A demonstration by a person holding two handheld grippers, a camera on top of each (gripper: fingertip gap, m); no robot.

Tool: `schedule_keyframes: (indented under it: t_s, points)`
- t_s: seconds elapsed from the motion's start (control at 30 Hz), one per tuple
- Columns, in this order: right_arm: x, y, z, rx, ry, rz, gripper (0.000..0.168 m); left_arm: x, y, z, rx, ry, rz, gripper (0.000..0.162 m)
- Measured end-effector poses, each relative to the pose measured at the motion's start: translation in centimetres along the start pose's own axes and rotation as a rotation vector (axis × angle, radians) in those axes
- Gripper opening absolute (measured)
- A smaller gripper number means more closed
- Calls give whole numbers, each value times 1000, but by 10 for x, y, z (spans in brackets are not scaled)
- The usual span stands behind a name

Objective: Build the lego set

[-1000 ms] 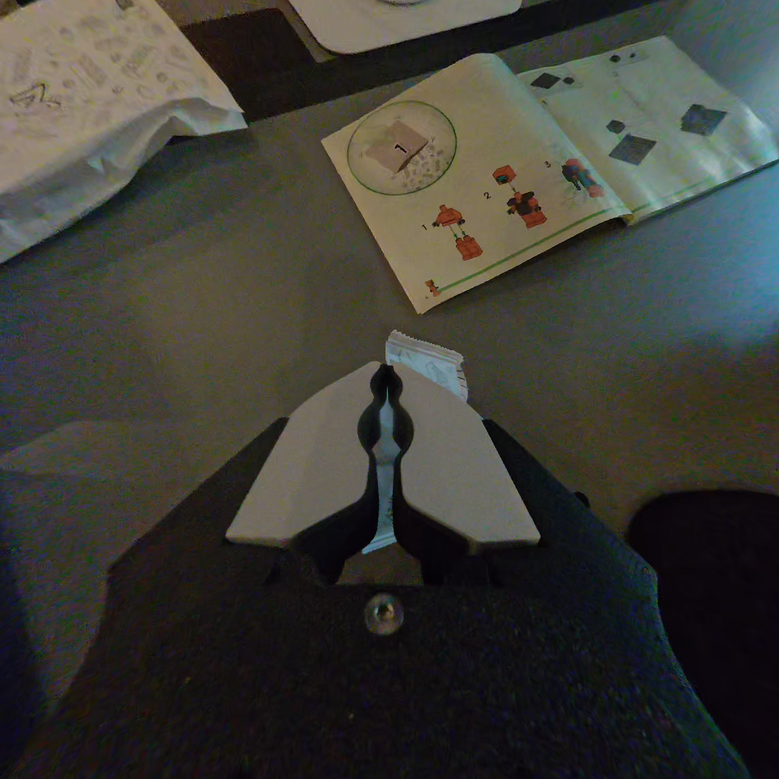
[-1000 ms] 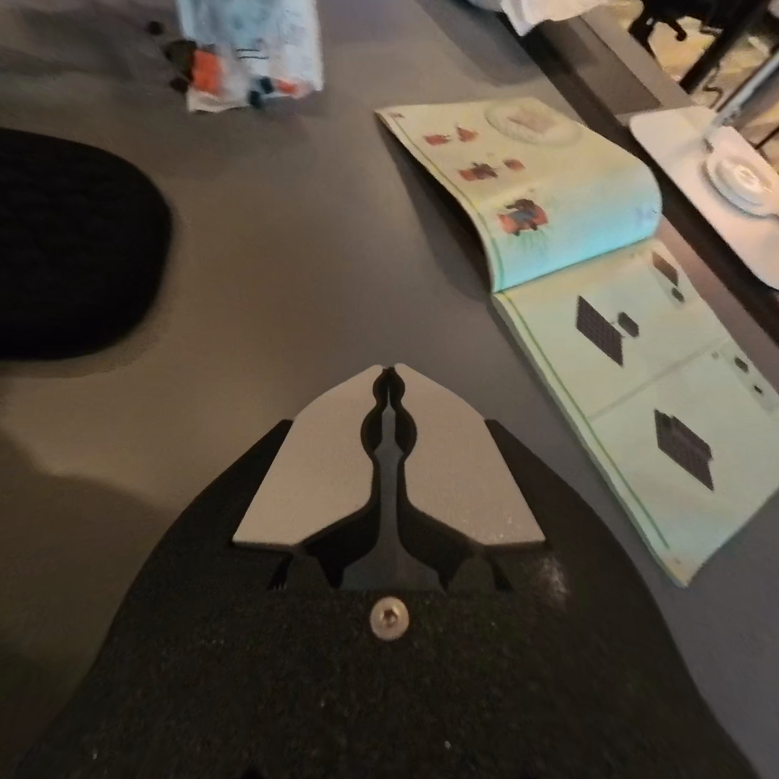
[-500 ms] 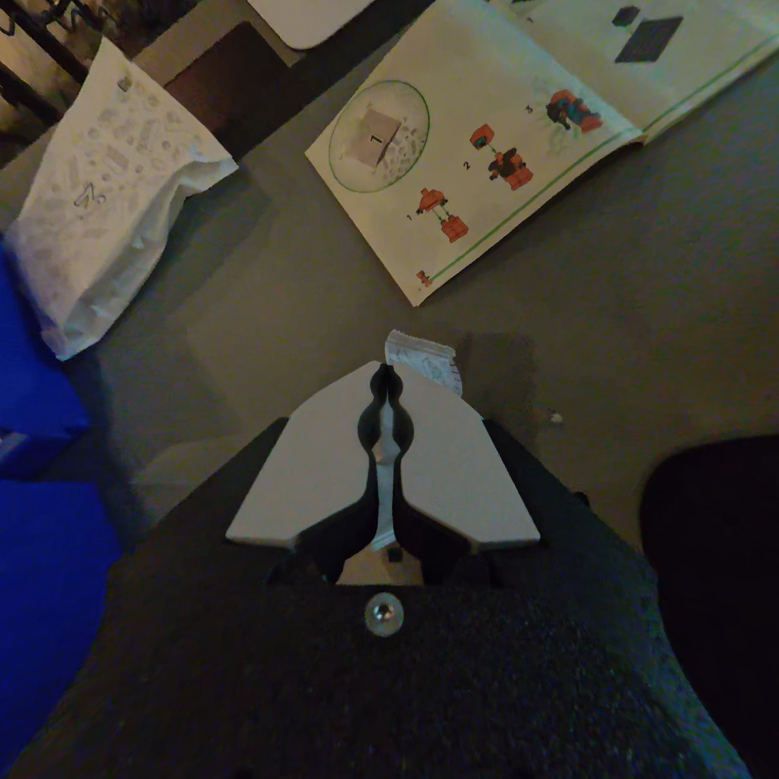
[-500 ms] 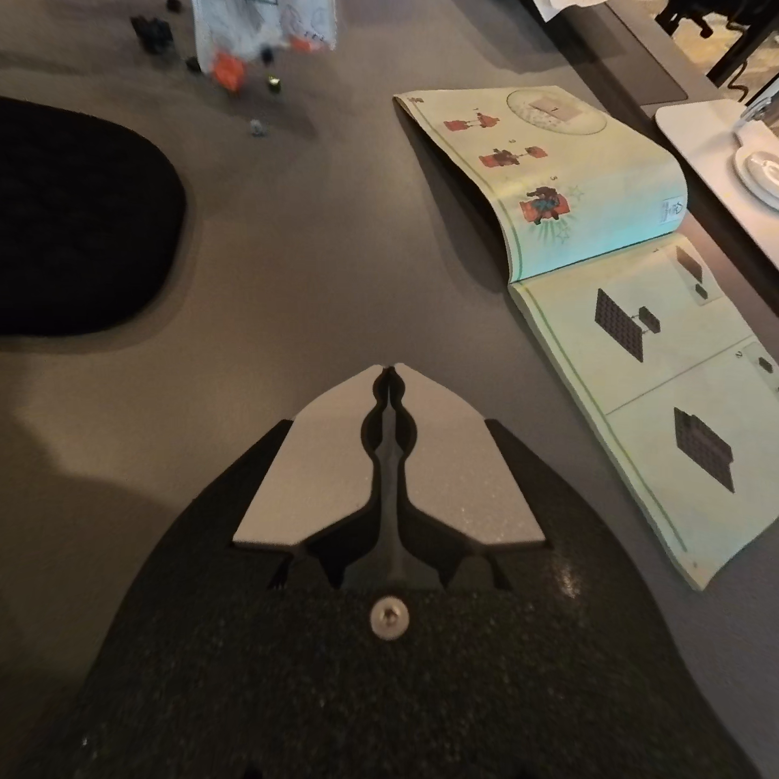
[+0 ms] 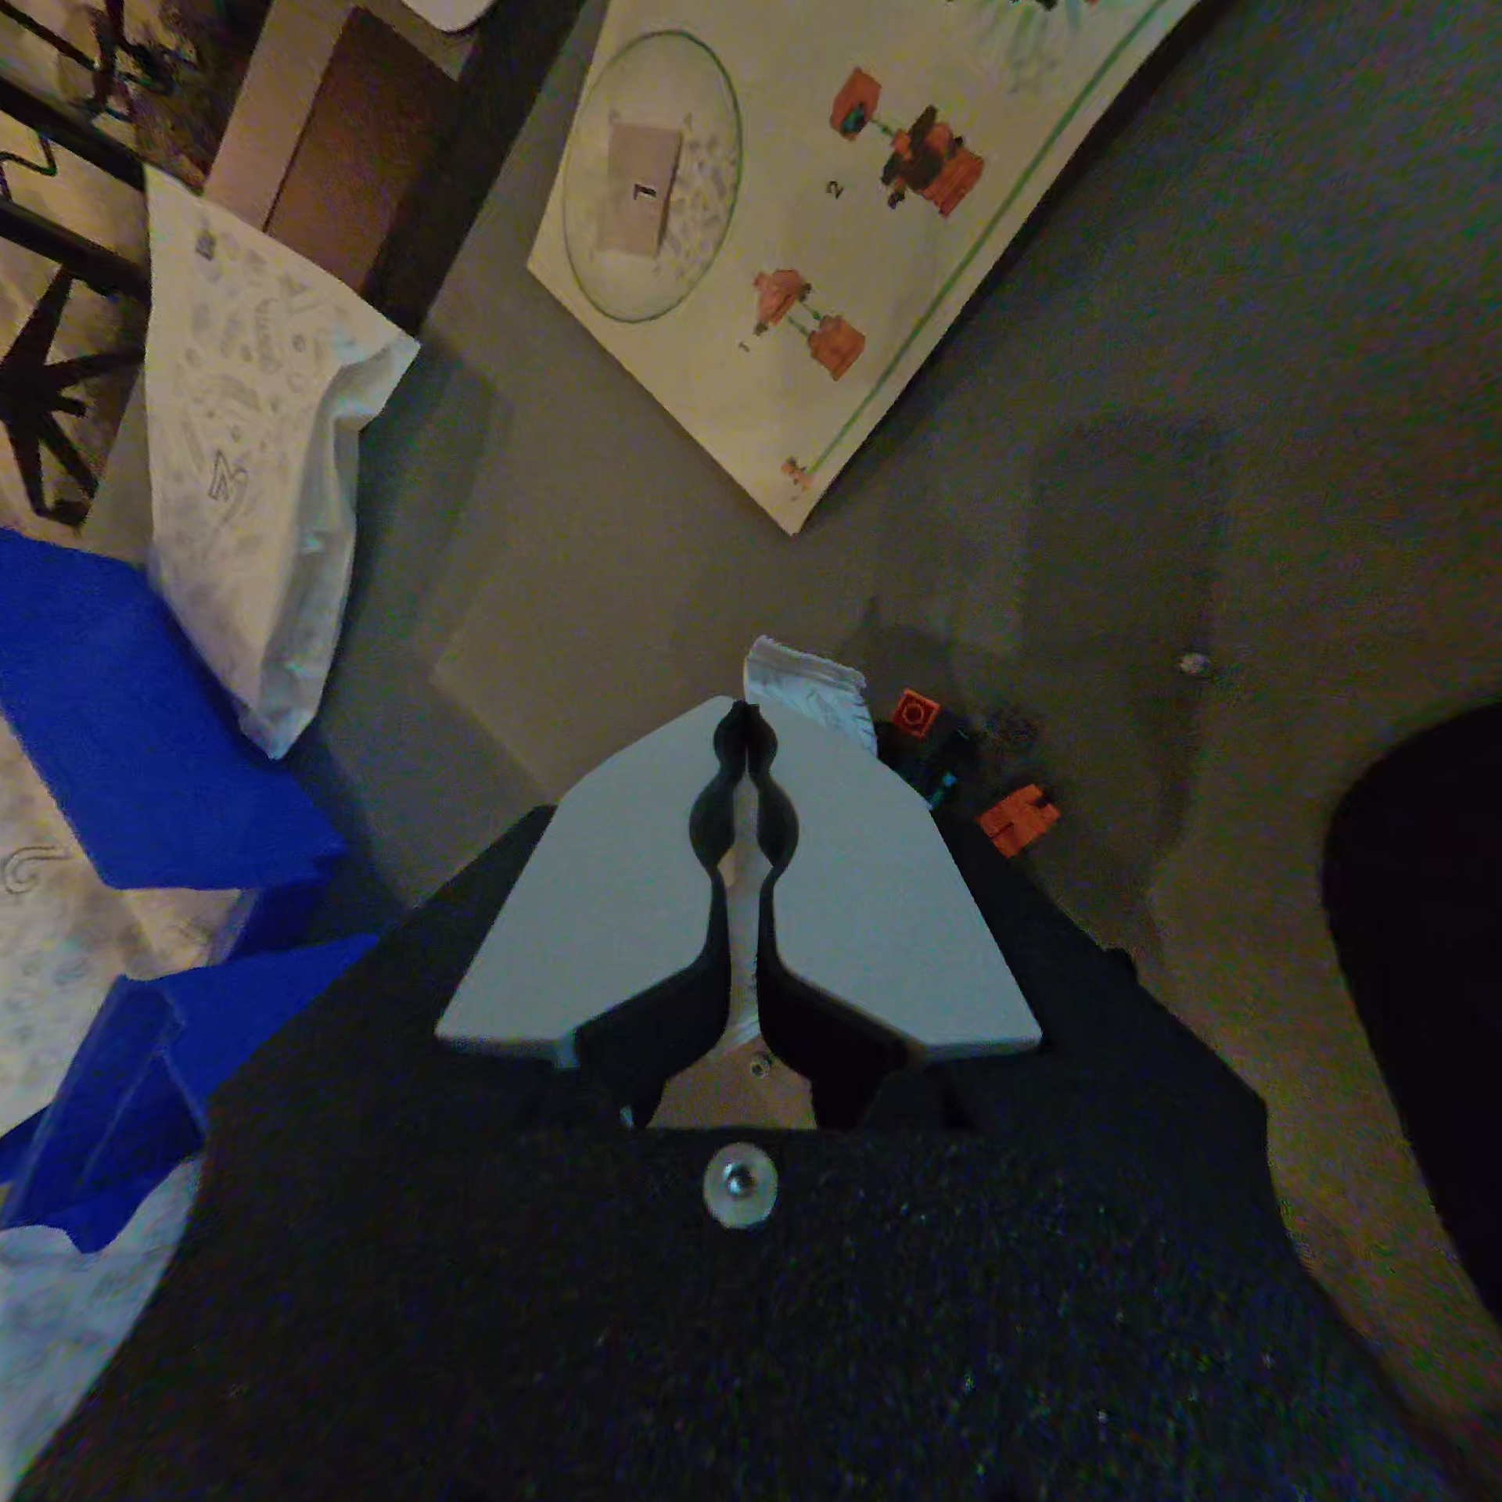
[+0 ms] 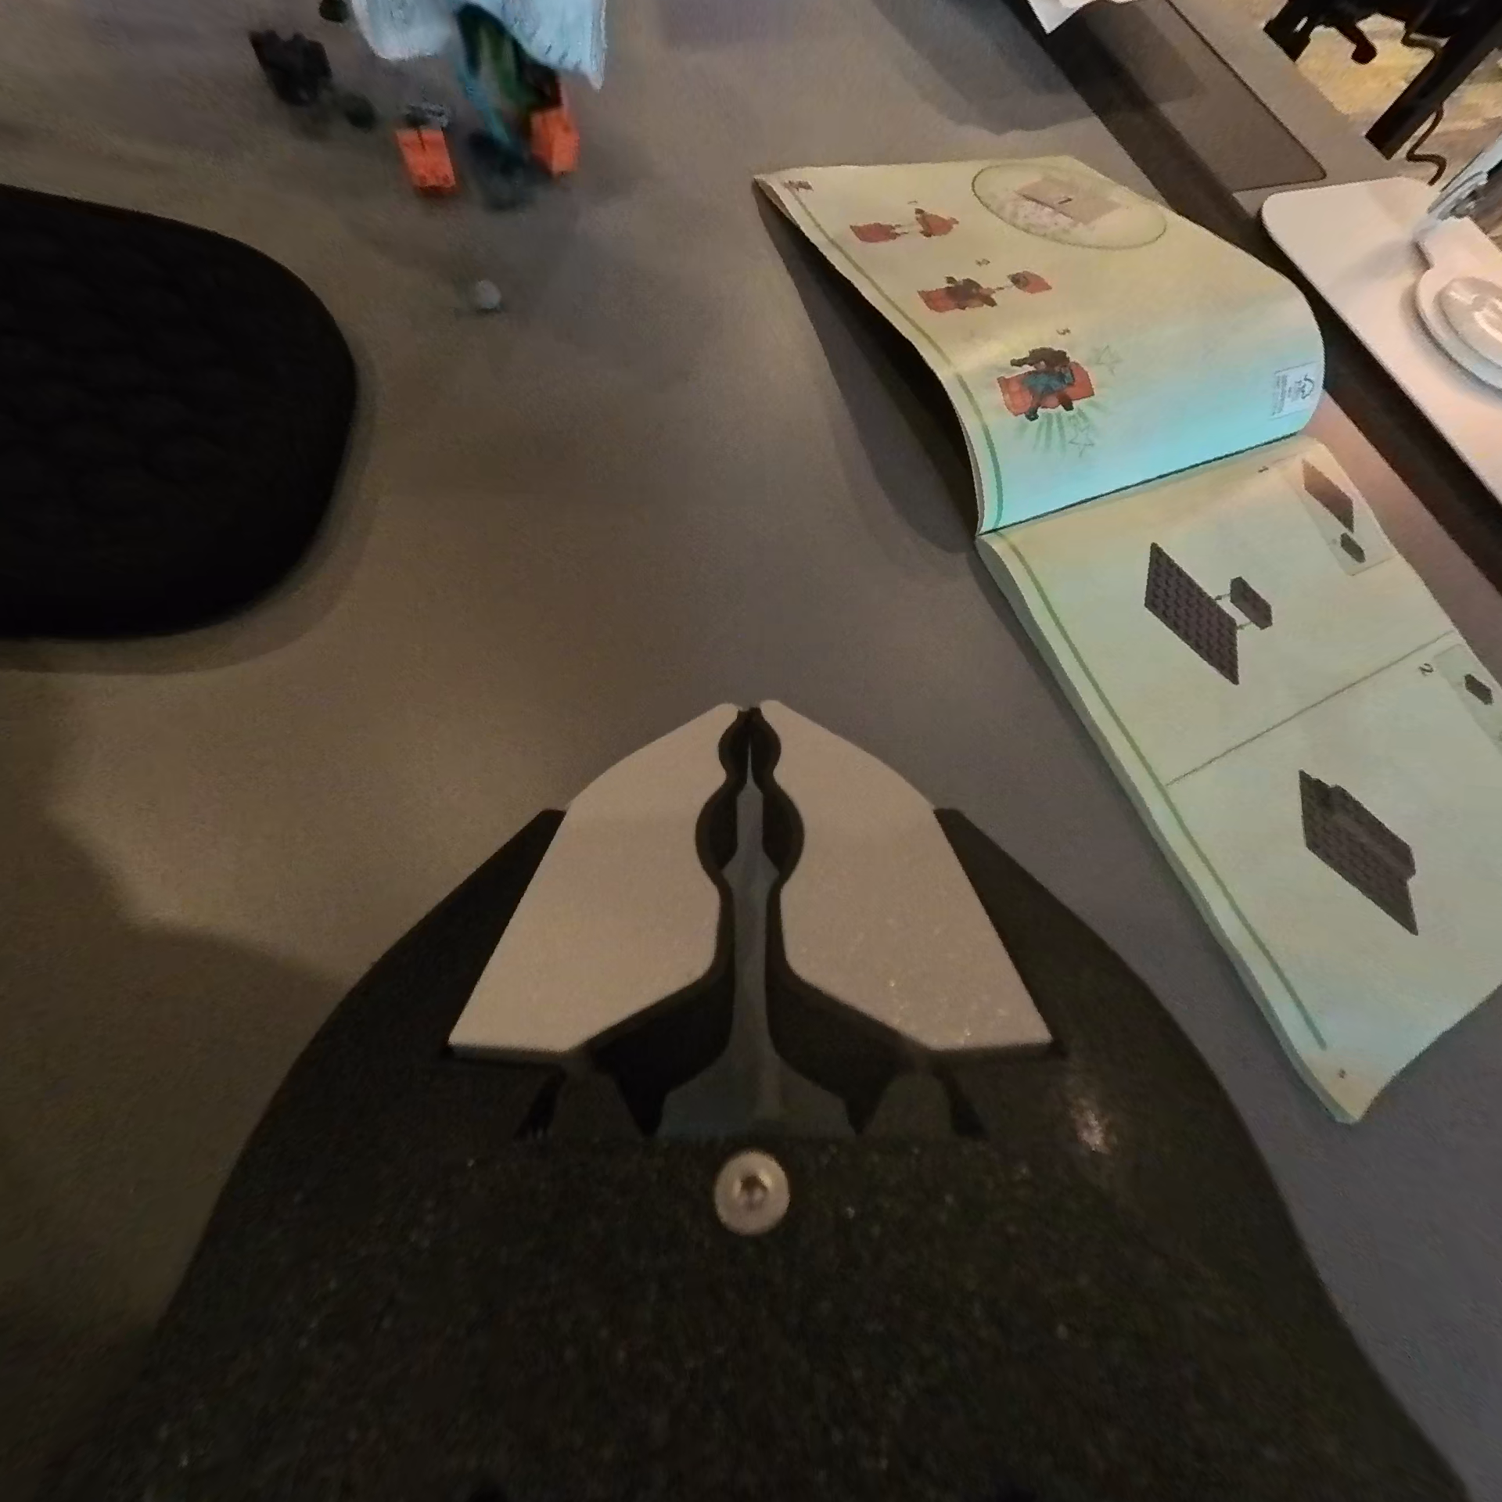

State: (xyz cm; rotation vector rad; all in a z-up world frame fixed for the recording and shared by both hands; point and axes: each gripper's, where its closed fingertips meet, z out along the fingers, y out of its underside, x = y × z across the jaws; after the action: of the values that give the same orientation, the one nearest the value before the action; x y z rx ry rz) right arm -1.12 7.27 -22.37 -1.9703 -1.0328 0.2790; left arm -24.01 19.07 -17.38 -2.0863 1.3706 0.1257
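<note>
One open instruction booklet [image 6: 1154, 520] lies on the grey table [image 6: 618, 504] and serves as the landmark; it shows two pages in the right wrist view, one page [image 5: 780, 244] in the left wrist view. The left gripper [image 5: 746, 719] has its jaws pressed together on one small white paper bag [image 5: 805, 687], whose torn top edge sticks out past the fingertips just on the near side of the booklet's corner, with a strip of the bag visible in the slot between the fingers. Right beside that bag, on the table, lie loose lego pieces: two orange ones can be counted, a square orange brick [image 5: 914, 715] touching the bag's edge and an orange piece [image 5: 1016, 817] a little farther from the booklet, with a dark cluster [image 5: 935, 760] between them whose number I cannot tell, and one tiny pale piece [image 5: 1193, 665] apart from them. In the right wrist view the same bag [image 6: 488, 32] hangs blurred, well to the far left of the booklet, over two orange pieces [image 6: 427, 158]. The right gripper [image 6: 752, 715] is fully closed with nothing between its fingers, near the booklet's lower page. One larger white bag [image 5: 244, 455] lies left of the booklet, against one blue box [image 5: 138, 731].
</note>
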Motion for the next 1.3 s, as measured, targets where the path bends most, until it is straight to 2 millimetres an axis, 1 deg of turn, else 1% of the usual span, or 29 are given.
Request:
schedule_keyframes:
  t_s: [0.23,0.3,0.5,0.6,0.7,0.77,0.83,0.9,0.93,1.0,1.1,1.17,1.3]
  points:
    - [1,1,-1,0,1,7,0,2,-7,-1,-15,4,45,0]
    - [1,2,-2,-1,1,8,0,3,-9,-4,-16,9,56,0]
    - [1,2,-2,1,-2,9,0,-5,-15,-17,-12,-28,78,0]
    - [1,2,-2,0,-3,9,0,-1,-20,-22,-12,-34,113,0]
    - [1,2,-2,1,-2,9,0,-2,-24,-27,-18,-61,159,0]
    - [2,2,-3,1,0,9,0,1,-26,-26,-14,-51,166,0]
    - [2,2,-3,3,2,9,0,-3,-27,-27,-21,-92,198,0]
    - [2,2,-3,3,2,12,0,2,-30,-27,-11,-55,184,0]
    - [2,3,-3,2,2,13,0,4,-29,-25,-14,-46,188,0]
    - [2,3,-3,2,3,12,0,-4,-25,-23,-48,-102,229,0]
    - [2,2,-4,3,3,13,0,-5,-24,-23,-43,-81,199,0]
    - [2,3,-3,3,2,13,0,-8,-19,-19,-65,-91,205,0]
    - [3,3,-4,2,6,11,0,-11,-10,-11,-50,-28,115,0]
